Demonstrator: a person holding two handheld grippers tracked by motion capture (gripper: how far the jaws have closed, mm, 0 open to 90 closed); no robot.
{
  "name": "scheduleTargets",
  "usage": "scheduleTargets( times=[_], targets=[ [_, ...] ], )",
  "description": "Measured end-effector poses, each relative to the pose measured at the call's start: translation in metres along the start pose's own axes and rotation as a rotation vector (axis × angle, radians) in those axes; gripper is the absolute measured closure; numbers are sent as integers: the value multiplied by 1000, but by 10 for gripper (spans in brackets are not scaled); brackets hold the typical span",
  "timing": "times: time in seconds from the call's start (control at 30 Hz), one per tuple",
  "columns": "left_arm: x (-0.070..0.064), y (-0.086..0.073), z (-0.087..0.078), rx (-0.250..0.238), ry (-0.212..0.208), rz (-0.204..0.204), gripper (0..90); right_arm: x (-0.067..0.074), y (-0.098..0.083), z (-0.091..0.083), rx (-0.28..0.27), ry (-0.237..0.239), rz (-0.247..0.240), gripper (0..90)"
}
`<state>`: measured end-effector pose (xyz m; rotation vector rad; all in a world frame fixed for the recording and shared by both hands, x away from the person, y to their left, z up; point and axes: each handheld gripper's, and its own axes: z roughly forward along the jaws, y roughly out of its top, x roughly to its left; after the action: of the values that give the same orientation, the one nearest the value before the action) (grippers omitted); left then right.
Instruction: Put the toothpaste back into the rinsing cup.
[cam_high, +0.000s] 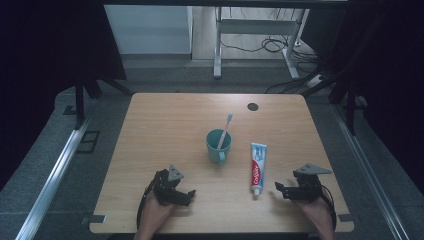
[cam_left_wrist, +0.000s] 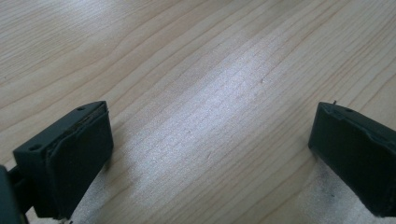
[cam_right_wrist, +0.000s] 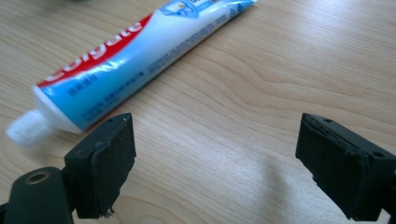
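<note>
Pale wooden table (cam_high: 165, 125) carries a toothpaste tube (cam_high: 257, 167) lying flat just ahead of the right gripper (cam_high: 281, 189), cap end nearest its wide-open, empty jaws, while the left gripper (cam_high: 189, 196), likewise spread over bare wood, rests well apart near a teal cup (cam_high: 218, 145).

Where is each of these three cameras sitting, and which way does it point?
High view: above the person's edge of the table, looking forward and down; both hands, left gripper and right gripper show.
Left gripper view: rides the left gripper, aimed low across bare wood between its open black fingers.
Right gripper view: rides the right gripper, facing the toothpaste tube past its open fingers.
Shared: the high and right gripper views both show the tube.
</note>
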<state>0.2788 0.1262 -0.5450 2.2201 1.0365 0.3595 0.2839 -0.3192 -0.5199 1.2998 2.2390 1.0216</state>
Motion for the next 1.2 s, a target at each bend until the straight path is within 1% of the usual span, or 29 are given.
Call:
scheduleTargets(
  times=[0.1,0.17,0.23,0.4,0.5,0.6,0.67,0.8,0.93,1.03,1.13,1.2],
  targets=[
    [0,0,0,0,0,0,0,2,2,0,9,11,4,140],
    [0,0,0,0,0,0,0,3,2,1,11,17,8,180],
    [0,0,0,0,0,0,0,4,3,0,11,35,8,220],
    [0,0,0,0,0,0,0,7,9,-2,-1,65,-4,299],
    [0,0,0,0,0,0,0,8,13,-4,-5,92,2,365],
    [0,0,0,0,1,-1,0,10,16,-4,2,113,1,464],
    [0,0,0,0,1,-2,0,12,18,-4,3,128,-8,530],
    [0,0,0,0,2,-2,0,19,25,-4,9,137,-28,612],
    [0,0,0,-1,2,-3,0,26,31,-2,13,168,-57,727],
    [0,0,0,0,2,-2,0,31,36,0,27,194,-67,805],
    [0,0,0,0,2,-2,0,38,39,5,48,216,-84,858],
    [0,0,0,2,2,0,0,42,41,8,53,234,-90,878]
  ],
)
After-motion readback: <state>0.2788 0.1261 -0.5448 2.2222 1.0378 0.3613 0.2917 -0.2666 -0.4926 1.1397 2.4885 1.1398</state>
